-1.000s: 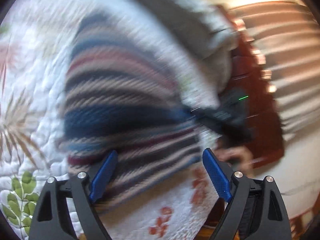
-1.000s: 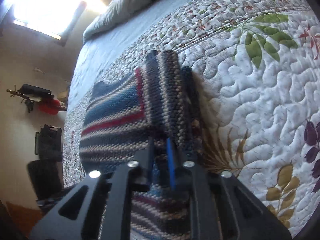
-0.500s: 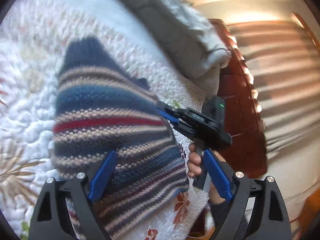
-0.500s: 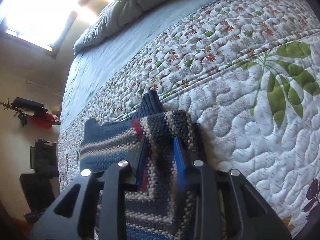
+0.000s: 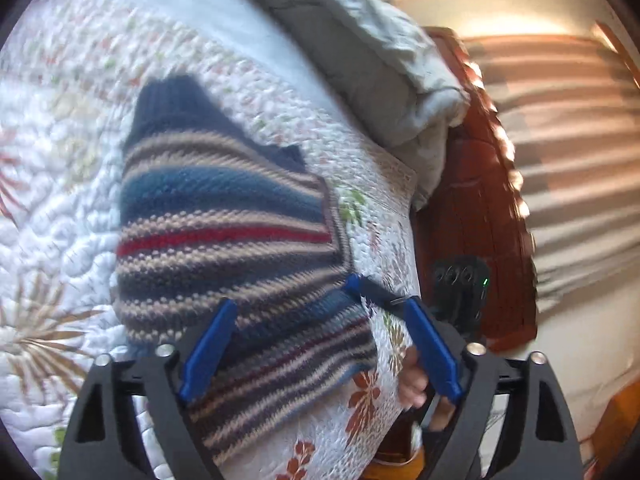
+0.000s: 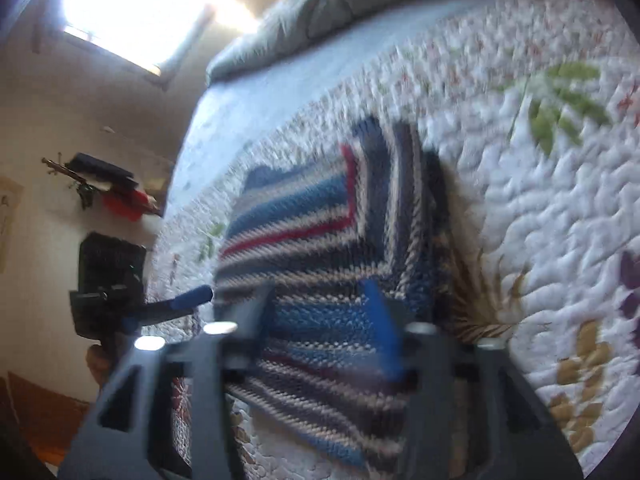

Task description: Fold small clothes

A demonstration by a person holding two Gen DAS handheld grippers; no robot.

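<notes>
A small striped knit sweater (image 5: 224, 232) in blue, tan and red lies flat on the floral quilt (image 5: 60, 200). In the right wrist view its right side (image 6: 404, 208) is folded over the body, so those stripes run crosswise. My left gripper (image 5: 320, 344) hovers over the sweater's near hem. Its jaws are opening and pinch nothing. My right gripper (image 6: 320, 312) is also opening above the sweater (image 6: 304, 240), and its pads are off the knit. In the left wrist view the right gripper's finger (image 5: 354, 282) is at the sweater's right edge, with a hand (image 5: 412, 384) behind it.
A grey duvet (image 5: 360, 60) is bunched at the head of the bed beside a reddish wooden headboard (image 5: 472, 208). The bed's edge (image 5: 400, 320) runs close to the sweater's right side. A bright window (image 6: 140, 8) and a wall hook with dark items (image 6: 104, 176) are at the left.
My right gripper was shut on the folded part of the sweater. It has let go, spread its jaws and drawn back. My left gripper has pulled back and opened a little wider.
</notes>
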